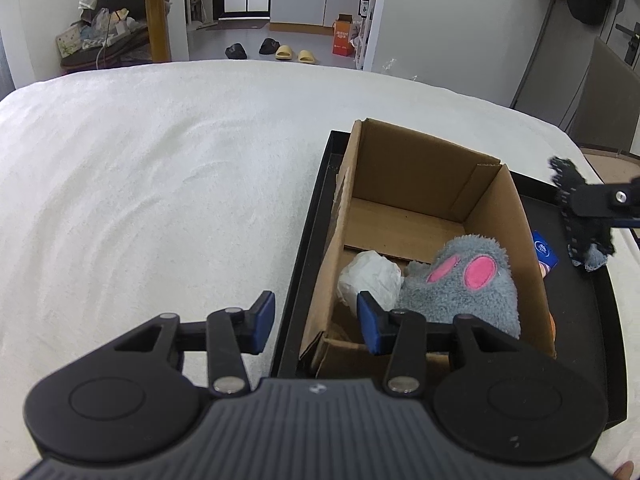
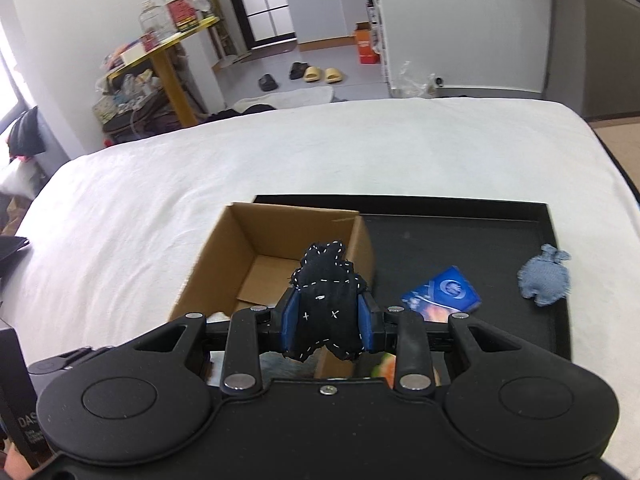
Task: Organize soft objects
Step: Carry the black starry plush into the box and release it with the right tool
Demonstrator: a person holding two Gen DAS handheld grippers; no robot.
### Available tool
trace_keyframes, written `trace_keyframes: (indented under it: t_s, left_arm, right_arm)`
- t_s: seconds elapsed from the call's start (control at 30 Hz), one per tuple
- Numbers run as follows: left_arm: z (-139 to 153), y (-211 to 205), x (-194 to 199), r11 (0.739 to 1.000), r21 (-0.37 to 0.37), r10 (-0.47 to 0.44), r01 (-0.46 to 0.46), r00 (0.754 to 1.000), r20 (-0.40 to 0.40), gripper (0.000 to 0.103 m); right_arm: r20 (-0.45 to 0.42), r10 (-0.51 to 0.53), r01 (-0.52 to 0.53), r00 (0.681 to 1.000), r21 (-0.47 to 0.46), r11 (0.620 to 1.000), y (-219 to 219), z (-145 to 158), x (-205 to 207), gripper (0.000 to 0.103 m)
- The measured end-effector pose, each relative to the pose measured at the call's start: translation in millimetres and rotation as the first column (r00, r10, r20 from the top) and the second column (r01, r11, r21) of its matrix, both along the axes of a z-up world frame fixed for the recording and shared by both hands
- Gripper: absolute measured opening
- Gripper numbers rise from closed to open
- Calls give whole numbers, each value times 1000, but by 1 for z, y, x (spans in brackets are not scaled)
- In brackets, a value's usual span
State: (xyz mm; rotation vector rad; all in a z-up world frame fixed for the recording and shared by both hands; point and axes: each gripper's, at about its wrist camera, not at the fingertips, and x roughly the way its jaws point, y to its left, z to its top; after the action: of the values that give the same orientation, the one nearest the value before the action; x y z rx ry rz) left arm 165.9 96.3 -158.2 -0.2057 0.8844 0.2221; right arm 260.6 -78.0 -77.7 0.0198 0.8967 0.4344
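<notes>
Left wrist view: white bedspread bearing a black tray with a cardboard box; inside lie a grey plush and a white wad. The left gripper stands open, empty.

Right wrist view: the right gripper pinches a black stitched doll mid-body above the box; it looks light and limp. A denim doll waits on the tray. The blue packet has illegible print.

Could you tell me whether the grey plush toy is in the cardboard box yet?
In: the grey plush toy lies inside the cardboard box, beside a white wad.
</notes>
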Motion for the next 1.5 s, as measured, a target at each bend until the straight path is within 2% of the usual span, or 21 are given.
trace_keyframes:
  t_s: [0.17, 0.3, 0.4, 0.6, 0.77, 0.83, 1.37, 1.5]
  left_arm:
    - [-5, 3, 2, 999, -32, -11, 10, 1000, -14, 35]
    - [-9, 7, 4, 997, -77, -21, 20, 1000, -17, 18]
    - [-8, 6, 2, 997, -75, -14, 13, 1000, -6, 13]
    - [-7, 9, 0, 995, -96, -16, 16, 1000, 3, 13]
    - [-7, 11, 1, 995, -100, -17, 17, 1000, 5, 13]
    - [-7, 11, 1, 994, -104, -15, 15, 1000, 7, 13]
    - [3, 3, -6, 999, -50, -6, 7, 1000, 21, 18]
    - [6, 1, -7, 1000, -28, -1, 2, 1000, 28, 22]
  right_arm:
    - [-4, 30, -30, 1000, 4, 1000, 24, -1, 1, 31]
    - [-11, 58, -58, 998, 3, 998, 44, -5, 2, 32]
    - [-17, 81, -81, 997, 1, 997, 57, -9, 3, 32]
    - [-29, 118, -118, 993, -3, 993, 76, -12, 2, 33]
    - [-39, 163, -163, 986, 9, 987, 87, -10, -3, 46]
    - [-42, 162, -162, 986, 5, 987, 85, -9, -4, 47]
    - [-12, 63, -63, 998, -8, 998, 22, 3, -9, 47]
    - [-11, 37, -37, 999, -4, 999, 4, 1, -9, 48]
